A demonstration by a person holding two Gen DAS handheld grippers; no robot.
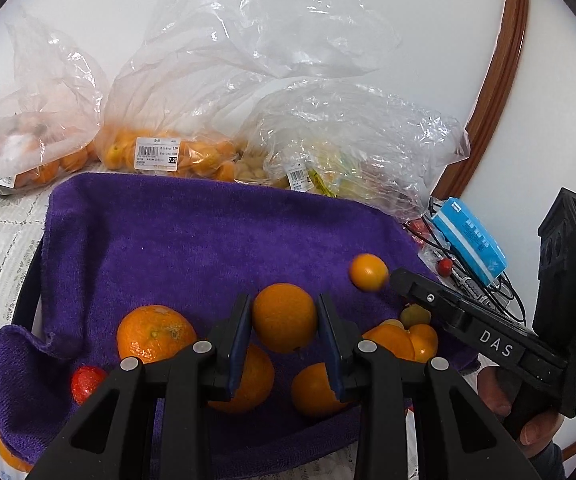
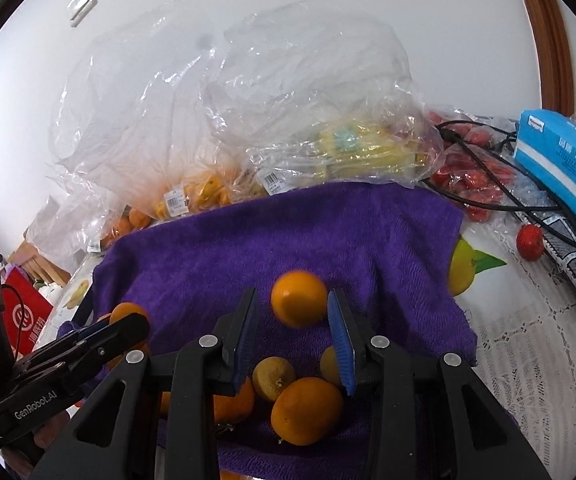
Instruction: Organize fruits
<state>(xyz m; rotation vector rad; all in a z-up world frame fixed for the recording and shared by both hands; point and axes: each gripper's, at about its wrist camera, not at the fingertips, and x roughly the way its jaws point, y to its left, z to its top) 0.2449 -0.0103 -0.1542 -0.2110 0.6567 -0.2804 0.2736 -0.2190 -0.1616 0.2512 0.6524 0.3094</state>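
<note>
Oranges are being moved onto the purple towel: one orange sits pinched between the left gripper pads, held above the fruit pile below its fingers. Ahead of the right gripper, a smaller orange looks blurred and clear of the slightly parted pads, apparently just dropped. Next, I judge, the left must lower and release gently.

Four plastic bags, one purple towel, two hand-held grippers.
</note>
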